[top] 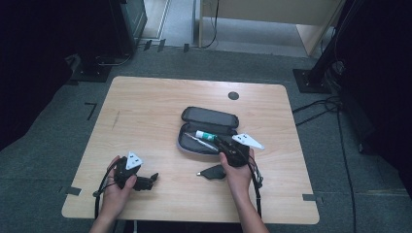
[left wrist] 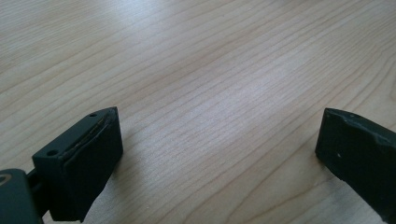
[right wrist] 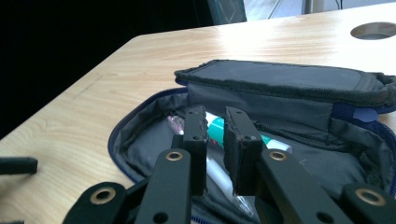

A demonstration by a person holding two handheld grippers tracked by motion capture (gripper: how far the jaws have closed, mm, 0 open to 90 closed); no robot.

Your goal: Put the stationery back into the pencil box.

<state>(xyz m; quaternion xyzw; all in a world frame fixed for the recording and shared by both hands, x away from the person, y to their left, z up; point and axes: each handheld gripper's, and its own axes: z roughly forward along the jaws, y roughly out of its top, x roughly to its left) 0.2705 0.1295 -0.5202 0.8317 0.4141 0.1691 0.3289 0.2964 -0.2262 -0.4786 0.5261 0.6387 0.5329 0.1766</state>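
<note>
From the high view, the right gripper (top: 224,144) reached over the near rim of the open pouch (top: 210,116), its jaws drawn close together above the pouch's tray, and nothing could be made out between them. Just beyond its tips lay the green-and-white tube (top: 206,135), with a slim pale toothbrush-like item (top: 200,142) beside it inside the tray; the pouch's lid stood folded back on the far side. Behind the gripper, nearer the person, a small dark object (top: 212,172) rested on the table (top: 145,111), close to the right hand (top: 236,171). Well off to the gripper's left, the left gripper (top: 154,177) lay low on the tabletop in the left hand (top: 118,187), its grey plate facing up. In the left gripper view, the left gripper (left wrist: 219,154) showed its jaws standing wide apart, holding nothing, with bare wood grain of the table (left wrist: 210,70) between and ahead of them. In the right gripper view, the right gripper (right wrist: 215,135) had its jaws almost together, a narrow gap left between the pads, and nothing was gripped there. Directly ahead of and below the tips lay the tube (right wrist: 219,128) inside the pouch (right wrist: 140,135), the toothbrush-like item (right wrist: 219,177) running under the jaws, and the lid rose just past them.
</note>
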